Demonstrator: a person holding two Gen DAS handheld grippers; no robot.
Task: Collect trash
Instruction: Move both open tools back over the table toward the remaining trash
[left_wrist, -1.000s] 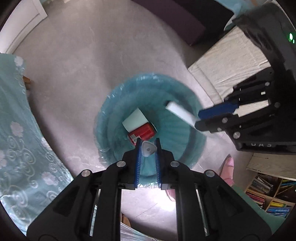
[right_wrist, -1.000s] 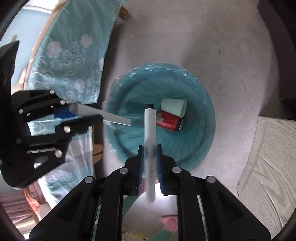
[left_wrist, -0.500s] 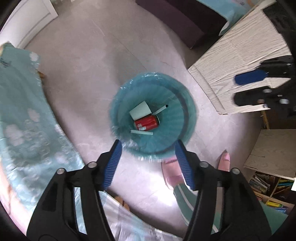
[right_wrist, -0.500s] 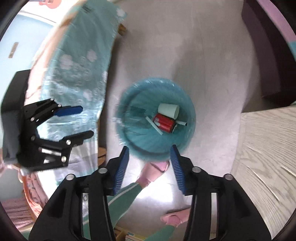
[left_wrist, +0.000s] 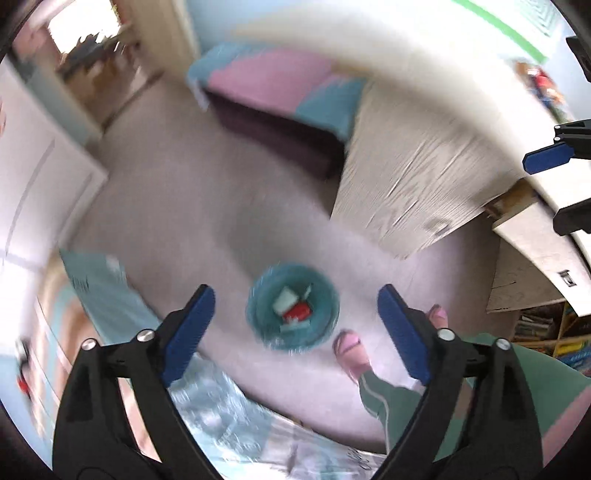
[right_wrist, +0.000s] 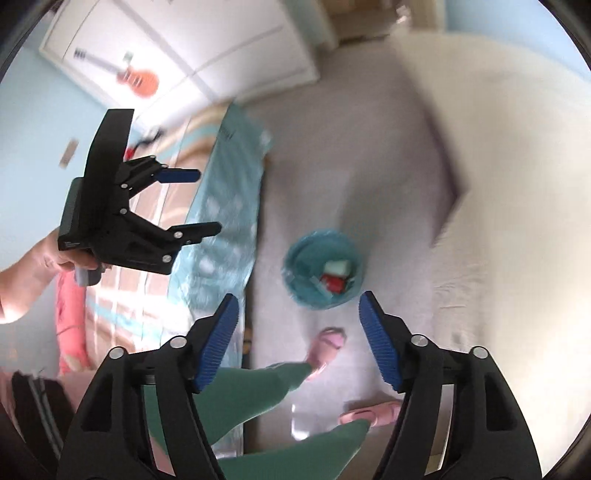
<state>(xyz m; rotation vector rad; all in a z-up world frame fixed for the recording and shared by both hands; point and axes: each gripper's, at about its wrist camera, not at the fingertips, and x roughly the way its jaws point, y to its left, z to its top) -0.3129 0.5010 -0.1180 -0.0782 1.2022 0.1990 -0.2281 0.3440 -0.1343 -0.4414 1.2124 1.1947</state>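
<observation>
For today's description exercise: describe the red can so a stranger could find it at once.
Find the grey floor between the bed and the desk, where a round teal bin stands. Look inside: the can lies among pale scraps beside a whitish cup. It is the only bright red thing in the bin.

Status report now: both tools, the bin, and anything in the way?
Left tool open, empty. Right tool open, empty. Bin on floor below, red can and pale scraps inside. Person's feet beside bin; nothing blocking.

Nothing legible here: dark marks on the teal cloth (right_wrist: 236, 133) at eleven o'clock are blurred beyond reading.
</observation>
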